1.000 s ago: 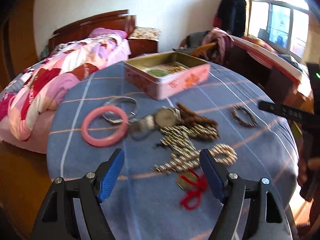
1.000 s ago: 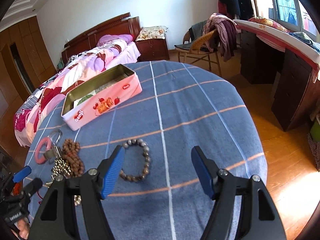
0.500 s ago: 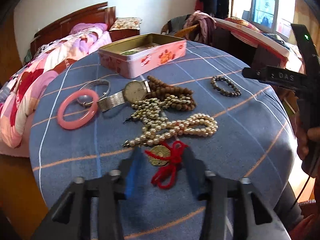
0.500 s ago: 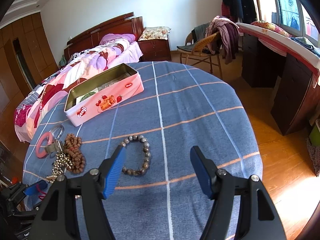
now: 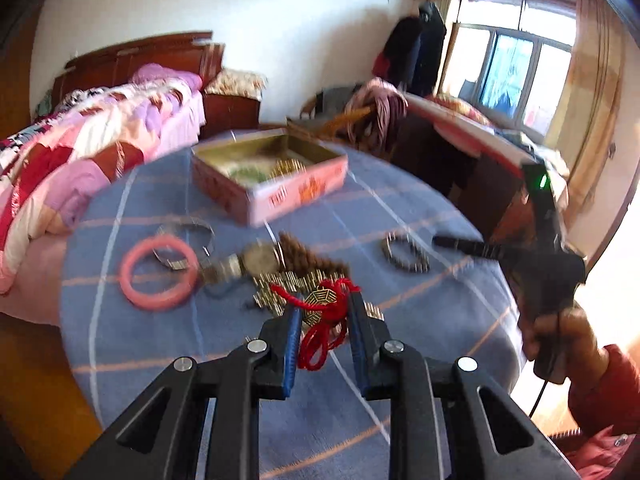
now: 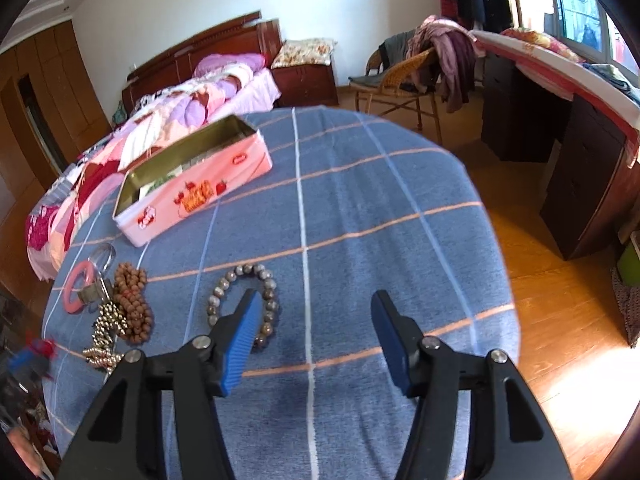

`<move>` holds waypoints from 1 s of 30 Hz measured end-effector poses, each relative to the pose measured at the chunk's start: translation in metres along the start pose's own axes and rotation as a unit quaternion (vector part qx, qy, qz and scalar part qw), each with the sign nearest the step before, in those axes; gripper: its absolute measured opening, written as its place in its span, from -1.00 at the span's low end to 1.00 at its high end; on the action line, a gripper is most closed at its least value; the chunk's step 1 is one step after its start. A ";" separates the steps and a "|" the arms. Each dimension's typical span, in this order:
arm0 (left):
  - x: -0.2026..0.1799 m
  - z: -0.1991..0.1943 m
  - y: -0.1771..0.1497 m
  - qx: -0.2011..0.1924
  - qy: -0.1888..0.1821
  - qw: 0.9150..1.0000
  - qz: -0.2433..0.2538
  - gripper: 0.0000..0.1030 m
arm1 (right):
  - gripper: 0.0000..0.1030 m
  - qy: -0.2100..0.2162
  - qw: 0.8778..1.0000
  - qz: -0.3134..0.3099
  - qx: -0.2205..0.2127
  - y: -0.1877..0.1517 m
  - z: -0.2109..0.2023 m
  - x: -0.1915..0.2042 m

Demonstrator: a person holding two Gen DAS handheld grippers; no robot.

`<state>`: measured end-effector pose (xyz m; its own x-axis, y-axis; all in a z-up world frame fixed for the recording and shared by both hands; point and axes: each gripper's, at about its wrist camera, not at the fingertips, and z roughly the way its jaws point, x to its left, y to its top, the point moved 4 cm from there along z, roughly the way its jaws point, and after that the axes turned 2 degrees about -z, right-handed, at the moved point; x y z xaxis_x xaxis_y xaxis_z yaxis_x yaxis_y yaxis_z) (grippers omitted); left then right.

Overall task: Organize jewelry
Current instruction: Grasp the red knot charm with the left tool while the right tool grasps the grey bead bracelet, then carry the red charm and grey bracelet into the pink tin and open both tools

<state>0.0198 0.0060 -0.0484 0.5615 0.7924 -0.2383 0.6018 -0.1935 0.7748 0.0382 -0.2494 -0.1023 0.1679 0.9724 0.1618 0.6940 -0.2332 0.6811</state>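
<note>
Pink tin (image 6: 192,196), lid off, on the far left of the blue checked tablecloth (image 6: 360,200); inside, a green piece (image 5: 250,176) and gold beads (image 5: 288,166), the rest unclear. Left gripper (image 5: 322,316), jaws clenched on a gold charm with red cord (image 5: 324,308), held above the jewelry heap (image 5: 280,272). Right gripper (image 6: 316,332), jaws just narrowing but released, nothing between them, near a grey bead bracelet (image 6: 244,304)

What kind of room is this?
Most likely a bedroom in a home: there is a bed with a quilt, a nightstand, and clothes piled on a wicker chair.
</note>
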 end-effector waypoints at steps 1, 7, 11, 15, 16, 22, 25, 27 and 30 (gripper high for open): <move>0.001 -0.003 0.004 -0.007 0.000 1.000 -0.002 -0.56 | 0.17 0.001 1.000 -0.008 0.006 0.000 0.003 0.004; 0.008 -0.003 0.014 -0.017 0.014 1.000 -0.013 -0.56 | 0.08 -0.033 0.996 -0.069 0.042 -0.002 0.025 0.027; 0.010 0.003 0.012 -0.010 0.018 1.000 -0.020 -0.56 | -0.31 -0.049 0.988 -0.138 0.055 -0.003 0.030 0.045; 0.011 0.004 0.011 -0.009 0.022 0.999 -0.022 -0.56 | -0.75 -0.024 0.988 -0.136 0.065 -0.004 0.030 0.050; 0.011 0.004 0.011 -0.009 0.023 0.999 -0.022 -0.56 | -0.76 -0.021 0.989 -0.132 0.063 -0.005 0.029 0.049; 0.023 0.004 0.011 -0.012 0.032 0.998 -0.044 -0.56 | -0.79 0.026 0.996 -0.077 0.037 -0.001 0.014 0.041; 0.025 0.007 0.012 -0.013 0.035 0.998 -0.050 -0.56 | -0.79 0.039 0.997 -0.064 0.000 0.014 -0.006 0.043; 0.026 0.009 0.014 -0.014 0.036 0.998 -0.055 -0.56 | -0.79 0.041 0.997 -0.065 -0.023 0.024 -0.017 0.046; 0.026 0.011 0.019 -0.020 0.034 0.998 -0.057 -0.56 | -0.79 0.051 0.996 -0.060 -0.047 0.038 -0.029 0.050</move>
<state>0.0522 0.0171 -0.0459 0.4502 0.8452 -0.2880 0.6361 -0.0771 0.7678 0.0525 -0.2098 -0.0477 0.0128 0.9894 0.1444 0.6359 -0.1195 0.7624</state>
